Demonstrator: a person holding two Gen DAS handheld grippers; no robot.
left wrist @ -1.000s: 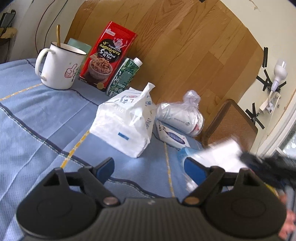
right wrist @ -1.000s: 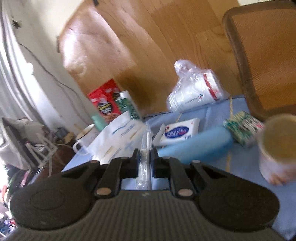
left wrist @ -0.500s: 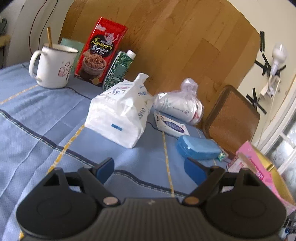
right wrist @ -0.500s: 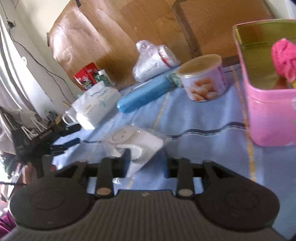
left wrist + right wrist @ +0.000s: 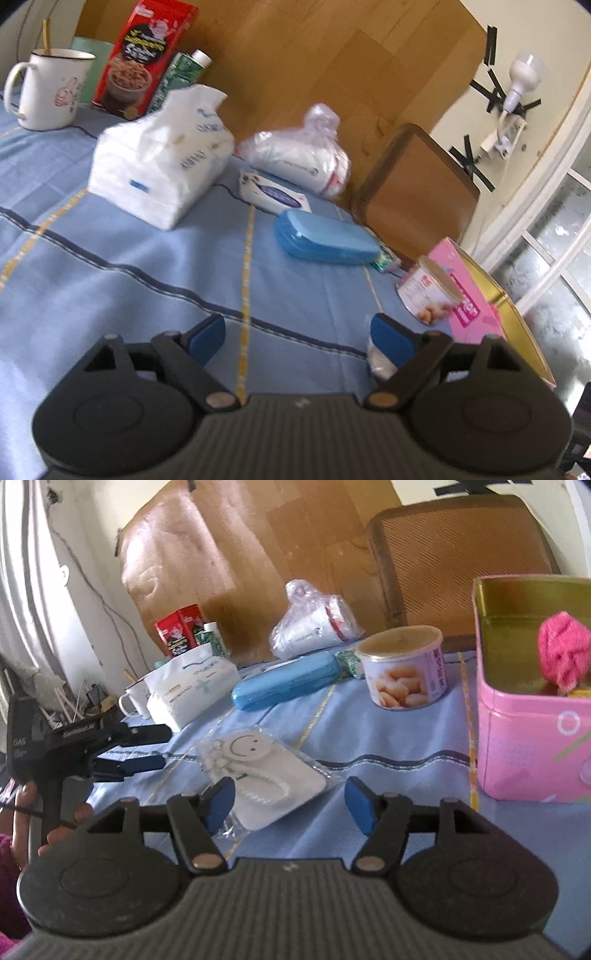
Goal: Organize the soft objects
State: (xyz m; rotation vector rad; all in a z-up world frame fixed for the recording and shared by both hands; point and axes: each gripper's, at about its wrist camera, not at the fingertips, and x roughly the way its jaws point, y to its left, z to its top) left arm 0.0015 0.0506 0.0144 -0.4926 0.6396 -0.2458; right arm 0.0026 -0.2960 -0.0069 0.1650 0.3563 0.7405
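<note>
Blue striped cloth point(image 5: 388, 738) covers the table in front of me, with a wooden board and a chair back behind it. My right claw point(image 5: 290, 805) has just let go: a second ago its jaws were pinched tight on the clear-wrapped white pouch point(image 5: 266, 771) with the smiley tag, held up in the air, and now they are spreading apart with the pouch lying flat on the cloth. The pouch sits mostly ahead of the claw and toward its left finger point(image 5: 219, 805), whose tip overlaps one corner of the wrapper; neither pad presses on it.

Off to the right of that claw stands the pink tin point(image 5: 532, 738), lid off, with a pink knitted bundle point(image 5: 563, 653) already inside. Ahead are a can of beans point(image 5: 404, 668), a blue case point(image 5: 288, 681) and a white tissue pack point(image 5: 192, 686).

My left claw point(image 5: 297, 338) is wide and opening a touch more, nothing between its fingers. It has swung so the tin point(image 5: 476, 306) now shows ahead to its right, and a bit of the pouch point(image 5: 378, 360) peeks from behind its right finger.

So I judge the pouch has been set down short of the tin, not sorted yet. It looks like a hand-over or a re-grip, and it still needs lifting into the tin.
</note>
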